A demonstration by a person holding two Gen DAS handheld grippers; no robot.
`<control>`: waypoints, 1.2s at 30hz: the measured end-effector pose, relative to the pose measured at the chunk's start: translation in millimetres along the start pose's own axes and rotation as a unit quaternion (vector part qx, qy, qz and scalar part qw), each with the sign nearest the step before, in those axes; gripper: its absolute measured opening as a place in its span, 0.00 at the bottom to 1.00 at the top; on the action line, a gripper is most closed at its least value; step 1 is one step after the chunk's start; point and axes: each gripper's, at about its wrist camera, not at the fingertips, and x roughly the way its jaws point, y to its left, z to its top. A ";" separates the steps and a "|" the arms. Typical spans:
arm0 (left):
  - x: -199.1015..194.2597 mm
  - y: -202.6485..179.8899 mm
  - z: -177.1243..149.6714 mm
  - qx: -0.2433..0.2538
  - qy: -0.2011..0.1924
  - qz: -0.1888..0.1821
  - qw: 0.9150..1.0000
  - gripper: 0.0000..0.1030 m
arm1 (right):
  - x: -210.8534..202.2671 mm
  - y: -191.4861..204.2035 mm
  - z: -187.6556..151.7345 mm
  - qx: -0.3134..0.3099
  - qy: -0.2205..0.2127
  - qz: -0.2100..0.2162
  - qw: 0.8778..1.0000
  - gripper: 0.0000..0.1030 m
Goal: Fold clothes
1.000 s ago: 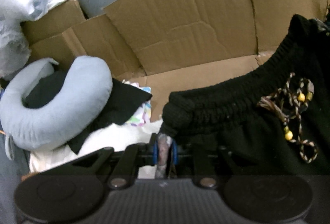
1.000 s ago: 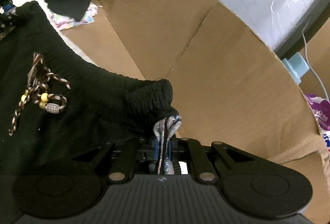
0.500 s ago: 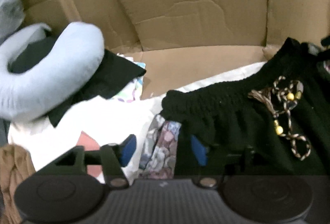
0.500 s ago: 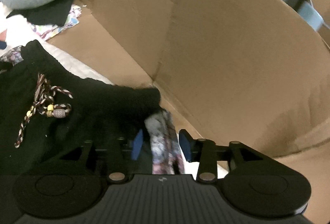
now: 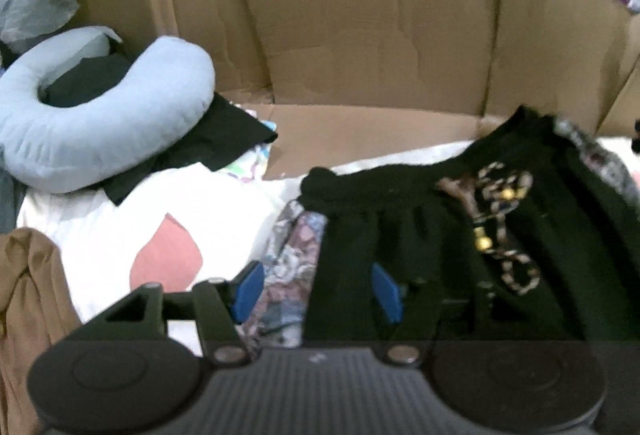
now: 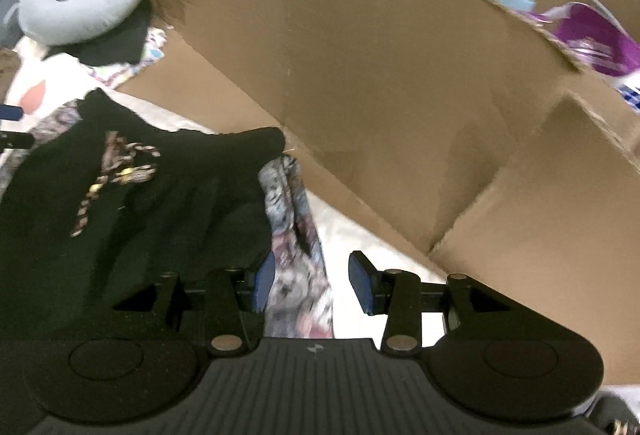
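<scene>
A black garment (image 5: 440,235) with an elastic waistband and a braided, beaded drawstring (image 5: 496,219) lies flat on white bedding (image 5: 120,219). Patterned grey-pink fabric (image 5: 292,255) shows at its left corner and, in the right wrist view, at its right corner (image 6: 292,219). My left gripper (image 5: 316,291) is open, its blue pads either side of the left waistband corner. My right gripper (image 6: 312,283) is open over the right corner of the garment (image 6: 140,195); the patterned fabric lies between its pads, loose.
Cardboard walls (image 5: 380,35) stand behind and to the right (image 6: 400,95). A pale blue neck pillow (image 5: 100,115) lies on dark clothes at the left. A brown garment (image 5: 28,295) hangs at the near left. A purple packet (image 6: 592,35) sits beyond the cardboard.
Both grippers have opened and let go of the waistband corners. The garment has dropped from held up to lying flat on the bedding. Both grippers have pulled back a little.
</scene>
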 end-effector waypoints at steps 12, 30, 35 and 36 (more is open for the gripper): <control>-77.3 -66.5 -24.1 -0.047 -0.041 -0.058 0.996 0.61 | -108.3 -0.5 -57.3 0.045 -0.041 0.006 0.998 0.46; -129.6 -149.9 -98.1 -0.048 -0.024 -0.134 0.990 0.58 | -207.0 -8.9 -213.5 0.139 -0.025 -0.046 0.989 0.46; -130.5 -170.2 -120.3 -0.049 -0.009 -0.183 0.982 0.54 | -210.7 -10.4 -255.9 0.149 -0.028 -0.060 0.987 0.46; -130.3 -174.7 -124.5 -0.046 -0.004 -0.191 0.981 0.54 | -208.1 -11.1 -262.8 0.153 -0.028 -0.058 0.986 0.46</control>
